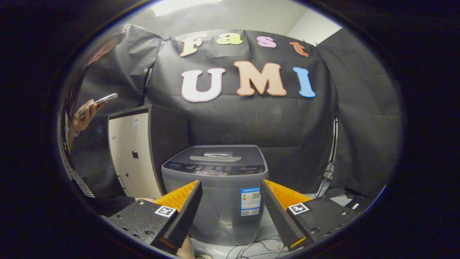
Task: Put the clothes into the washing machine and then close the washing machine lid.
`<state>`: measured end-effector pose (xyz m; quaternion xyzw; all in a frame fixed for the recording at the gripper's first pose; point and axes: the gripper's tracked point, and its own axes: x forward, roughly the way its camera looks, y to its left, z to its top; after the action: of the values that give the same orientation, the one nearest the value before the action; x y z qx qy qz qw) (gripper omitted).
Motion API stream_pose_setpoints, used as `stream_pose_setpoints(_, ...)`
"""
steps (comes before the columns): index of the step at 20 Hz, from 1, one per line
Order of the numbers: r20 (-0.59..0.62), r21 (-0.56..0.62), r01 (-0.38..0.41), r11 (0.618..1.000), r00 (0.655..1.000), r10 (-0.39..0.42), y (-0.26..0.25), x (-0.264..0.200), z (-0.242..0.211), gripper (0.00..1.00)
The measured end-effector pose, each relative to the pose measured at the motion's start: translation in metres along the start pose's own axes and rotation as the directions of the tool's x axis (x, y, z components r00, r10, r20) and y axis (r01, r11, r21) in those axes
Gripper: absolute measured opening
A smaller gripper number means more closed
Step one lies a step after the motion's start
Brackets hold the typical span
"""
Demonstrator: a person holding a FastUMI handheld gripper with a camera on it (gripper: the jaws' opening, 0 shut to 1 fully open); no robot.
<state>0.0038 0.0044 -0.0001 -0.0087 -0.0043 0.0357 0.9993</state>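
Black-draped booth: lid-shut washing machine with unreadable blue label beyond spread, empty gripper.

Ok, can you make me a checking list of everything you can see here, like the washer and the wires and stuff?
Surface: pale floor under the washer.
Job's things: grey washing machine, lid down; no clothes seen.
Clutter: nothing seen.
Grippers: tongs open, holding nothing, washer just beyond the fingers.
Cables: thin wires loose on the floor in front of the washer.
Surroundings: black cloth wall; white cabinet beside the washer; a person's hand holding a phone.
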Motion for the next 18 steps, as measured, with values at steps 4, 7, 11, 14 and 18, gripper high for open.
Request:
stream_pose_setpoints(4, 0.0, 0.0, 0.0, 1.0, 1.0, 0.0, -0.0006, -0.0013, 0.0001, 0.98)
stream_pose_setpoints(7, 0.0, 0.0, 0.0, 1.0, 1.0, 0.0, -0.0005, -0.0012, 0.0002, 0.98)
stream_pose_setpoints(11, 0.0, 0.0, -0.001, 1.0, 1.0, 0.001, -0.0011, -0.0008, 0.0003, 0.98)
stream_pose_setpoints(14, 0.0, 0.0, -0.001, 1.0, 1.0, 0.001, -0.0014, -0.0011, 0.0001, 0.98)
stream_pose_setpoints(18, 0.0, 0.0, -0.001, 1.0, 1.0, 0.001, -0.0015, -0.0015, 0.0004, 0.98)
